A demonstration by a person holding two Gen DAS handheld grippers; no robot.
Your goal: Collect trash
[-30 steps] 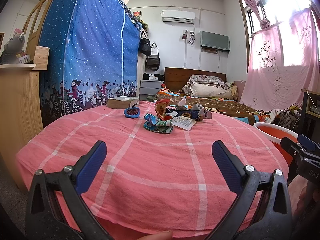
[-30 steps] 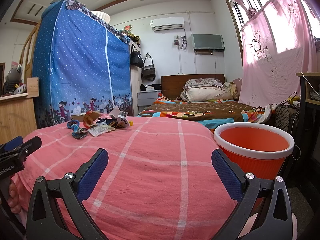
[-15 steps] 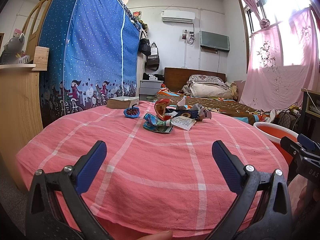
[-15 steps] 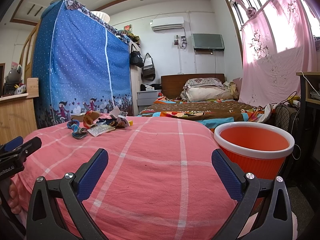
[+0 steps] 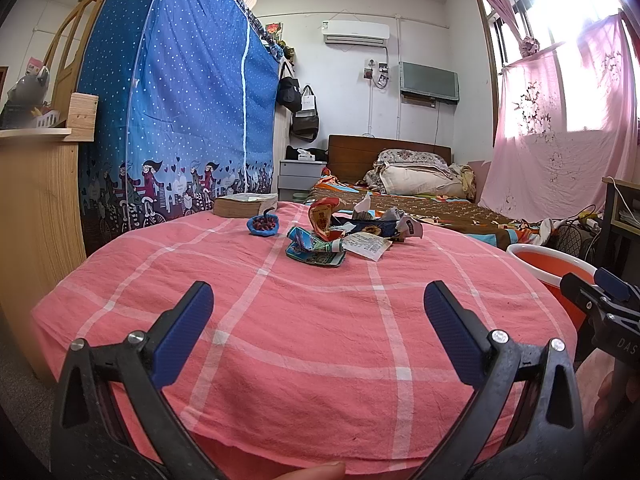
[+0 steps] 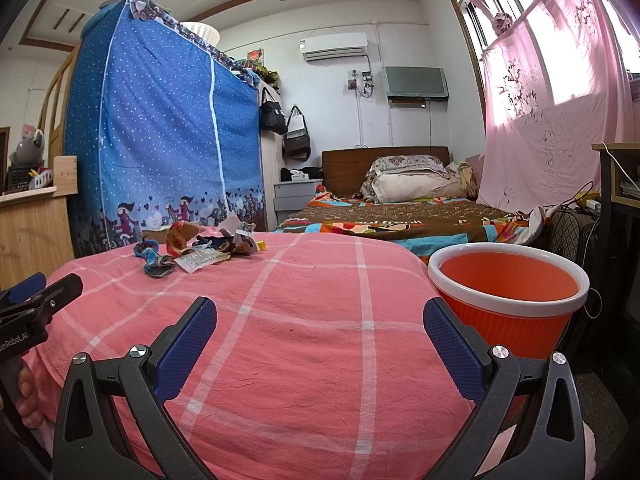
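A pile of crumpled wrappers (image 5: 344, 236) lies at the far side of a table under a pink checked cloth (image 5: 304, 320); it also shows in the right wrist view (image 6: 196, 250). An orange bin with a white rim (image 6: 508, 292) stands beside the table's right edge, and its rim shows in the left wrist view (image 5: 548, 260). My left gripper (image 5: 318, 304) is open and empty above the table's near edge. My right gripper (image 6: 320, 320) is open and empty, near the table's front right, left of the bin.
A blue clay-like dish (image 5: 263, 225) and a thick book (image 5: 245, 205) sit left of the wrappers. A wooden cabinet (image 5: 36, 208) stands to the left, a blue dotted wardrobe (image 5: 176, 112) behind it. A bed (image 5: 408, 204) lies beyond the table.
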